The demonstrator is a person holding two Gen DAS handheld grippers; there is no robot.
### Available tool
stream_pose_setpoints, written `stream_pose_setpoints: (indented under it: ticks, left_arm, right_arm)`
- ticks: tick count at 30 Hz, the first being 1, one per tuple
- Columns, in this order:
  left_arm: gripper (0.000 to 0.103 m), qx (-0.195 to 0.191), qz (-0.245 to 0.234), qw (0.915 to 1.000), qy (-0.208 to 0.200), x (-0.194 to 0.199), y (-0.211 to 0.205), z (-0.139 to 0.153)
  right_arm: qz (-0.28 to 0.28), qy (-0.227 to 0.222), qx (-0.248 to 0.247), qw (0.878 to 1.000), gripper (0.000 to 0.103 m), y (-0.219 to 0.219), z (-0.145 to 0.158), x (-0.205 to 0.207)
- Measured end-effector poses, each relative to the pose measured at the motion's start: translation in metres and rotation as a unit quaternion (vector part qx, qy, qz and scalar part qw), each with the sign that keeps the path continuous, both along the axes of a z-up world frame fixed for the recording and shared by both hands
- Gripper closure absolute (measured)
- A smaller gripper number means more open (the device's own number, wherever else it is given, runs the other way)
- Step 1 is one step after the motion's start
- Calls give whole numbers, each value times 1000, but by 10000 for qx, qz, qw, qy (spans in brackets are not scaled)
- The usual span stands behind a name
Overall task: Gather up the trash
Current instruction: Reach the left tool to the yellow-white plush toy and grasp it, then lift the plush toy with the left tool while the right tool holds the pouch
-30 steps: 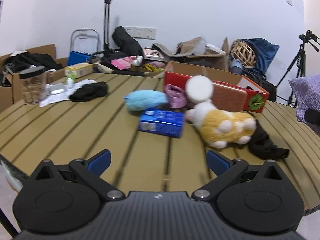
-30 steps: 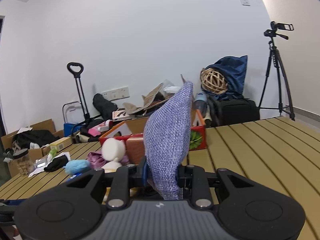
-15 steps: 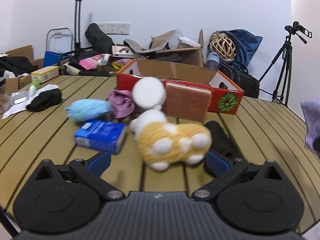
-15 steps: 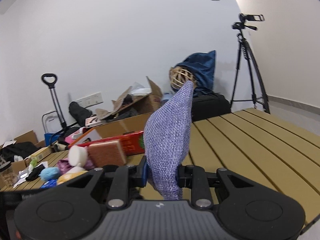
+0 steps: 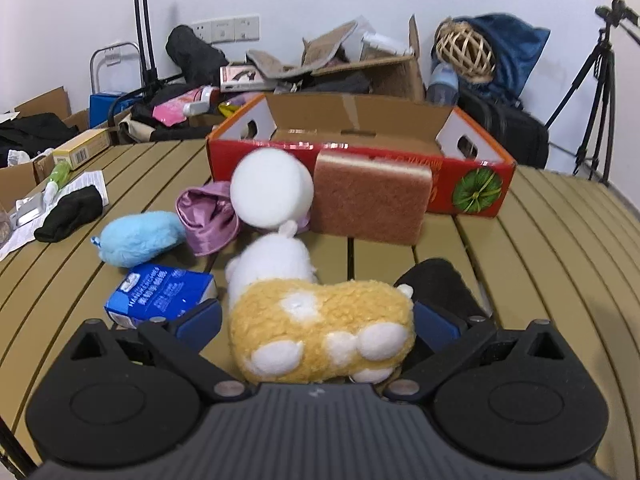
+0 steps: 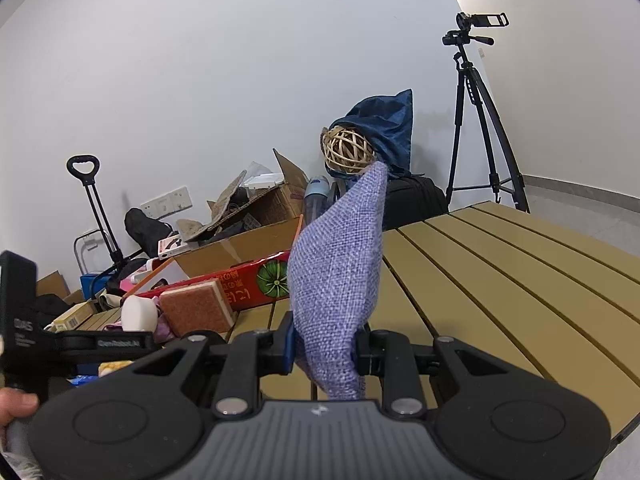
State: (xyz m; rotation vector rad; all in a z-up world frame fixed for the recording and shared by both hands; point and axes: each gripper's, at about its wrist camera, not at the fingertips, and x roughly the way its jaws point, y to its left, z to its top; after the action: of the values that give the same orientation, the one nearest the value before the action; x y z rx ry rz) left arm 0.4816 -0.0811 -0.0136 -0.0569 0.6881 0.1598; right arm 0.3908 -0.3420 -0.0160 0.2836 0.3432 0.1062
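- The left gripper (image 5: pixel 316 322) stands with its jaws wide apart, a yellow-and-white plush toy (image 5: pixel 320 328) lying between the blue pads; whether the pads touch its fleece cannot be told.
- Just left of that gripper lies a blue tissue pack (image 5: pixel 160 294) printed with white writing too blurred to read; a black cloth (image 5: pixel 440 284) lies just right of the plush.
- Farther out on the slatted table (image 5: pixel 540 264) sit a light blue plush (image 5: pixel 138 237), a crumpled purple satin pouch (image 5: pixel 210 216), a white foam cylinder (image 5: pixel 272 188) and a brown scouring sponge (image 5: pixel 370 196) leaning on a red cardboard box (image 5: pixel 472 186) with a green melon picture.
- The right gripper (image 6: pixel 324 350) is clamped on a purple woven fabric bag (image 6: pixel 340 276), which stands upright between its jaws above the table.
- In the right wrist view the red box carries gold characters, too small to read; the left gripper's side shows small white lettering that cannot be read for sure.
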Motion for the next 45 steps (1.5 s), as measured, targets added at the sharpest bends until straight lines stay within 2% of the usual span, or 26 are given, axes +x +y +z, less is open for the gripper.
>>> stream_pose_setpoints:
  ticks: [12,22,33,45]
  left_arm:
    - [0,-380,199,9989,175,10,5,-10]
    - [0,-165,300,9993,173,15,-3,-13]
    - [1,-229,301,9992,159,14,0,-21]
    - [6,-36,226,9997,-80,-2,6,-20]
  right_arm:
    - [14,151,33,9999,80,0,-4,8]
    - [114,295,302,9990,79,-4,-16,19]
    - [11,382,199,9991,79,-3,-21,24]
    - [48,384,133,9992,79,1,-22,25]
